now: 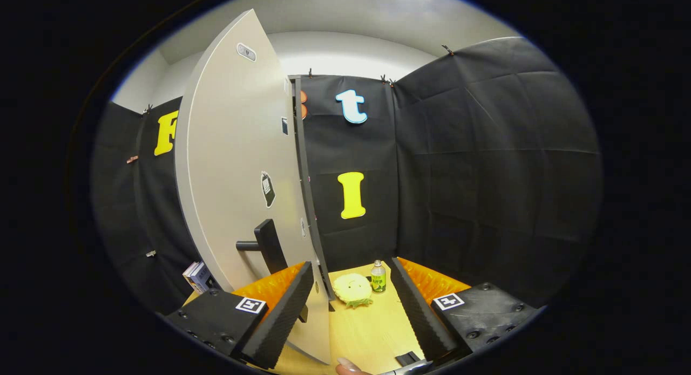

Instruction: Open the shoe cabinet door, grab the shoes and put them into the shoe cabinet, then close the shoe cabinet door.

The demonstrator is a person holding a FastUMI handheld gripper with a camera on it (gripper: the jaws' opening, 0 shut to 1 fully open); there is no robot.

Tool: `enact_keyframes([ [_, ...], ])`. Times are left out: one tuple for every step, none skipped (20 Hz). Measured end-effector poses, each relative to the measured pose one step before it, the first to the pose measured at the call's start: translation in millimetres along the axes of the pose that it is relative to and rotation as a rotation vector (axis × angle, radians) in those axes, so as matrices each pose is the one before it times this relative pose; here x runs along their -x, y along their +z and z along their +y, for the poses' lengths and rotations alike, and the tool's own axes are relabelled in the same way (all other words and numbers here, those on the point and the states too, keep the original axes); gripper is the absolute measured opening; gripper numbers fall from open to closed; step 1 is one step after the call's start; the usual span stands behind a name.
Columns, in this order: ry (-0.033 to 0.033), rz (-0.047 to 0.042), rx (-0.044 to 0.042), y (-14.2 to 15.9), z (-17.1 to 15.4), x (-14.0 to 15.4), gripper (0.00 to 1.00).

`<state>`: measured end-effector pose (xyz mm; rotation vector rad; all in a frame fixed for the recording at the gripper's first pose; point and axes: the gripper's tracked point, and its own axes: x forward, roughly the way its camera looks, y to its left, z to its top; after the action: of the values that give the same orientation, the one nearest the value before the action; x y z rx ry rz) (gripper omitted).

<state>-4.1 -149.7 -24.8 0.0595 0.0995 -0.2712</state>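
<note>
Nearest to me, the tongs [351, 310] are spread wide with nothing between them, their 2 fingers [280, 315] angled out over the pale wooden surface [372, 332]. A fingertip [348, 366] of the person holding the tool pokes in just under them.

The left finger sits right against the lower part of the cabinet door [232, 164], though I cannot tell whether it actually touches. The door is a tall pale panel, swung out and standing edge-on to the gap between the fingers, so I'd judge step 1, opening it, to be done or nearly so. Its dark bar handle [267, 245] juts out just above and beyond the left finger, close by but not gripped.

Just ahead, between the fingers, lie a round yellowish plush thing [352, 290] and, touching or nearly touching it on the right, a small upright green-labelled bottle [378, 277]. Left of the door, low down, some books [197, 276] stand at the surface's edge.

I see no shoes from here, and the cabinet's inside is hidden behind the door, so I cannot say whether they are already stowed. By my reckoning, fetching the shoes, placing them and closing the door may all remain
</note>
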Motion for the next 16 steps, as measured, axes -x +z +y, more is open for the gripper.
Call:
enact_keyframes([
  [0.00461,0.00236,-0.00156,-1.8,8.95,0.07,0.97],
  [0.00794,0.001,0.00026,-1.48,9.7,0.61,0.97],
  [0.01069,-0.00022,0.00358,-1.27,11.25,1.03,0.97],
  [0.01186,-0.00121,0.00527,-1.9,11.11,1.27,0.97],
  [0.01296,-0.00086,0.0064,-1.28,11.92,-0.02,0.97],
  [0.01545,0.00131,0.00658,-0.8,14.08,-5.33,0.97],
  [0.01564,0.00142,0.00491,-0.65,11.61,-1.32,0.97],
  [0.01634,0.00264,0.00347,-0.78,12.65,-2.09,0.97],
  [0.02076,0.00186,0.00093,-1.41,12.92,-1.72,0.97],
  [0.02037,-0.00254,0.00154,-1.24,12.29,-2.13,0.97],
  [0.01738,-0.00456,0.00785,0.6,12.39,-2.17,0.97],
  [0.01459,-0.00318,0.01153,-1.08,9.65,-1.58,0.97],
  [0.01298,-0.0028,0.01218,-0.2,9.47,-3.03,0.97],
  [0.01315,-0.00368,0.00883,-0.7,8.03,-2.15,0.97],
  [0.01058,-0.00182,0.00632,-0.95,8.29,-1.86,0.97],
  [0.00732,-0.00101,0.00405,-1.69,6.27,-2.34,0.97],
])
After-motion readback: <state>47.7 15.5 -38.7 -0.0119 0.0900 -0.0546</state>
